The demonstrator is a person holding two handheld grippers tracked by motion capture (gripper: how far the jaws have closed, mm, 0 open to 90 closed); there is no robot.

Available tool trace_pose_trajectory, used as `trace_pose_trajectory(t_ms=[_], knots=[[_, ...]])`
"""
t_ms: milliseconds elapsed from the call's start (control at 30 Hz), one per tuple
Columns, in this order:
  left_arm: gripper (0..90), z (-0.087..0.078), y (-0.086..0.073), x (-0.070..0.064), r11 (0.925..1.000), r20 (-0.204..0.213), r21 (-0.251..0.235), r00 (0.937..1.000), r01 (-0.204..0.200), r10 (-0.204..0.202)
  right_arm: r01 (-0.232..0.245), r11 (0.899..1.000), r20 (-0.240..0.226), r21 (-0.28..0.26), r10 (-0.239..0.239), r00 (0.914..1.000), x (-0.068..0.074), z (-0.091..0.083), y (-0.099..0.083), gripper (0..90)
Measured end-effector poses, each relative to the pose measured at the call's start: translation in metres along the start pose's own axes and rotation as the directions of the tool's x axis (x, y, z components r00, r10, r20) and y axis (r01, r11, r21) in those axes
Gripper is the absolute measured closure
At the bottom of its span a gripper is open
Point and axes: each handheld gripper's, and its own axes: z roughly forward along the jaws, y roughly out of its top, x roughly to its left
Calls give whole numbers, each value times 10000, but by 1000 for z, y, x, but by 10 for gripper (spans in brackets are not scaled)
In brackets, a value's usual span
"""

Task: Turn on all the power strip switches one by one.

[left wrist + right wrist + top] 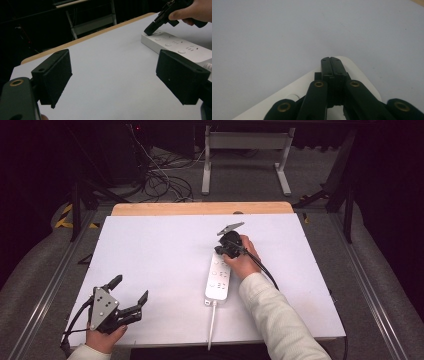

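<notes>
Right hand-held gripper (223, 251) angled down (jaws together), tip on power strip (217, 279)

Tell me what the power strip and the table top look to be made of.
Power strip: likely moulded white plastic, smooth with a slight sheen, rounded corners and round buttons. Table top: a matte, pale grey-white sheet with no visible grain, perhaps laminate or board; a light wooden edge shows along its far side.

Smooth white plastic power strip (218, 279), matt pale table top (160, 260) with wooden edge, matt black jaws
</notes>
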Motion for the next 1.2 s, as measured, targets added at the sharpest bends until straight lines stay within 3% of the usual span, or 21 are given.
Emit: trace_pose_trajectory(t_ms=[100,200,333,467,567,700,933,1200], knots=[[135,0,0,0,10000,17,20,10000,-15,15,-9,9999,-2,165,9,10000,0,0,3,900],[135,0,0,0,10000,17,8,10000,48,-48,266,9995,144,190,-269,9995,2,-6,7,900],[135,1,0,2,10000,20,34,10000,40,-40,199,9969,-72,-763,-206,9998,4,-23,11,900],[135,2,0,2,10000,29,61,10000,44,-45,115,9911,-386,-1323,-167,9991,5,-41,12,714],[135,1,-1,1,10000,-1,70,10000,44,-44,306,9843,-283,-1737,-361,9989,8,-55,11,555],[135,1,0,1,10000,-31,64,10000,53,-53,354,9745,-423,-2214,-458,9981,12,-73,8,425],[135,2,0,1,9999,-35,100,10000,45,-44,664,9604,-540,-2705,-840,9950,24,-101,-9,380],[135,1,0,0,9999,-9,137,10000,72,-72,566,9375,-708,-3434,-859,9938,28,-129,-37,317]])
